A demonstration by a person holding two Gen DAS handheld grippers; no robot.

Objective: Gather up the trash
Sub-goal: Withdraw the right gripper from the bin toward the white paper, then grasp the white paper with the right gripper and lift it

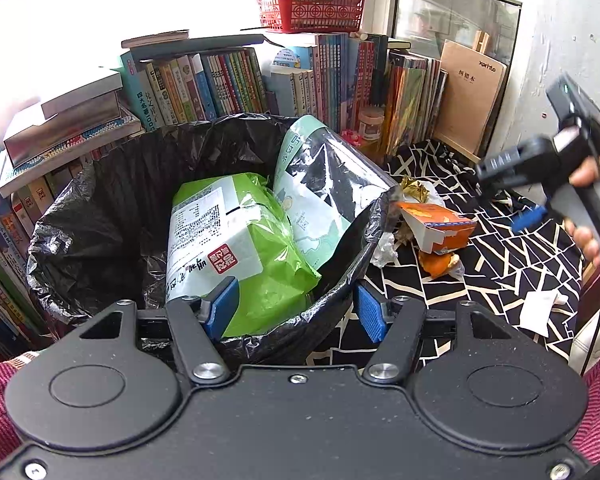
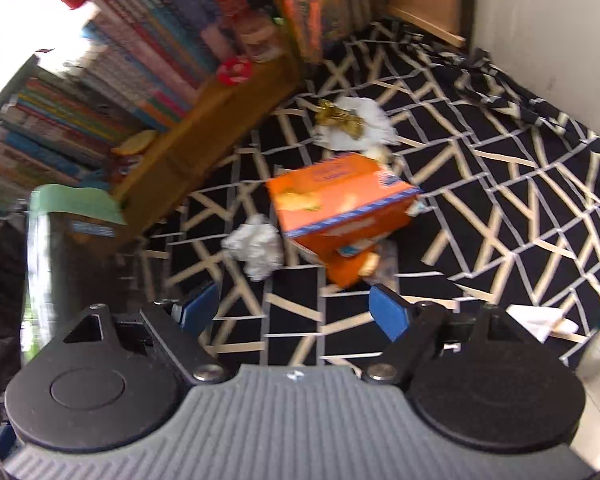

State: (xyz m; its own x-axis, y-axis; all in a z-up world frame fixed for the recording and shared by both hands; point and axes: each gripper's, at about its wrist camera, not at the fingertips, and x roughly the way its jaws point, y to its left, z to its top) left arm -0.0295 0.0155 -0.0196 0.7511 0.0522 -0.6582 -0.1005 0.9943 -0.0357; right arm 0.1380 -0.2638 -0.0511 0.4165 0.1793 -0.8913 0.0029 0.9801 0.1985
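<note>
A bin lined with a black bag [image 1: 80, 216] holds a green wet-wipe pack [image 1: 268, 256] and a mint-and-clear plastic bag [image 1: 324, 176]. My left gripper [image 1: 294, 310] straddles the bin's near rim, one pad inside and one outside, without visibly pressing on it. More trash lies on the black patterned cloth [image 2: 500, 184]: an orange carton [image 2: 340, 208], a crumpled tissue [image 2: 256, 246], a gold wrapper [image 2: 338, 118] on white paper, and orange peel [image 1: 438, 264]. My right gripper [image 2: 294, 312] hovers open above the cloth, just short of the carton, with nothing between its pads. It is also seen in the left wrist view [image 1: 512, 192].
Rows of books [image 1: 228, 84] and a red basket [image 1: 312, 10] stand behind the bin. A wooden shelf edge [image 2: 204, 132] borders the cloth on the left. A flat white paper [image 2: 540, 320] lies at the cloth's right edge, near a white wall [image 1: 572, 52].
</note>
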